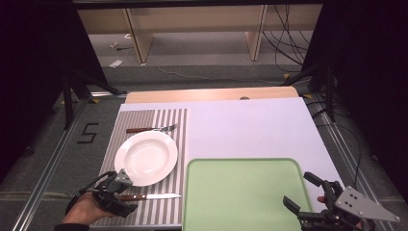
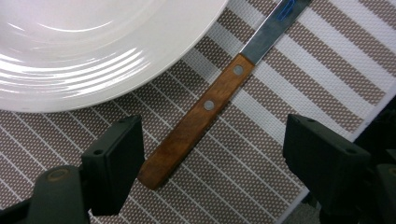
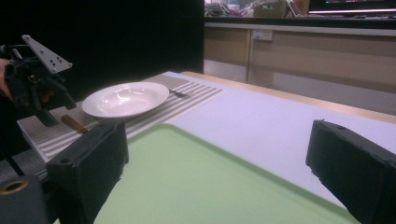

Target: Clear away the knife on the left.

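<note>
Our right gripper (image 3: 219,172) hangs over the green tray (image 3: 196,186), jaws wide apart. Beyond sits the plate (image 3: 125,99) on a striped mat (image 3: 154,114), the left gripper (image 3: 39,100) poised above what looks like a knife handle (image 3: 74,123).

Open room over green tray (image 1: 243,192) and bare white bench (image 1: 250,127) beyond it. Left side crowded: plate (image 1: 146,157) mid placemat (image 1: 180,139), fork (image 1: 151,128) just behind, knife (image 1: 149,196) just in front. Narrow gap between knife handle and plate rim.
</note>
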Action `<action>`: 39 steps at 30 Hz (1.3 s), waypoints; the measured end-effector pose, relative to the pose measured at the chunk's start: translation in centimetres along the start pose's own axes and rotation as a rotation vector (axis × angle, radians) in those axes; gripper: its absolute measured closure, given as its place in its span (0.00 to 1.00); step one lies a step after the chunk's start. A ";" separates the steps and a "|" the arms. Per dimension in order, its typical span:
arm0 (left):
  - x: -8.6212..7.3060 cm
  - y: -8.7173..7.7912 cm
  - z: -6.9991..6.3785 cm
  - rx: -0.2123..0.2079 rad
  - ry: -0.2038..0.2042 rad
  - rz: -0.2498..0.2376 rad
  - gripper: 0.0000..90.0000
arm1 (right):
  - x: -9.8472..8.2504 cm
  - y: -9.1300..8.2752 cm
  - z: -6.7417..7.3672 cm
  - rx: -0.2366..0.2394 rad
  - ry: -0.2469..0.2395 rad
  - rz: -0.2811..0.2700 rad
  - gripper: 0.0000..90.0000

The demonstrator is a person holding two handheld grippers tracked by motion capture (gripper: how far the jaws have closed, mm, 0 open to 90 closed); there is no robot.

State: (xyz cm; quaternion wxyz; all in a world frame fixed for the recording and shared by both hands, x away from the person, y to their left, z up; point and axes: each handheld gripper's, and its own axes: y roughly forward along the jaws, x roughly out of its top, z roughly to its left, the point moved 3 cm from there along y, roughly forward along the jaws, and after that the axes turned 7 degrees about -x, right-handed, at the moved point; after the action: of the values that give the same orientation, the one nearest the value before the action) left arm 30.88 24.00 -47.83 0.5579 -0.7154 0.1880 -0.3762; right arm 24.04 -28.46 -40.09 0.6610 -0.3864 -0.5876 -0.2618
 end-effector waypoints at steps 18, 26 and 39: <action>1.2 1.8 0.1 -0.033 0.003 0.038 0.28 | 0.0 0.1 0.1 0.002 0.003 0.001 0.07; 2.1 1.9 0.1 -0.043 -0.007 0.093 0.43 | 0.0 0.0 0.0 0.001 0.006 -0.002 0.07; 2.1 2.0 -0.1 -0.052 -0.003 0.138 0.67 | 0.0 0.0 0.0 0.000 0.001 -0.003 0.07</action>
State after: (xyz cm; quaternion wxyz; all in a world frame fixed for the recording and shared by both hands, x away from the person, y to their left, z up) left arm 32.43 21.89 -48.98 0.5639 -0.7156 0.2457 -0.3310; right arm 24.05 -28.42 -40.08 0.6609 -0.3852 -0.5880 -0.2628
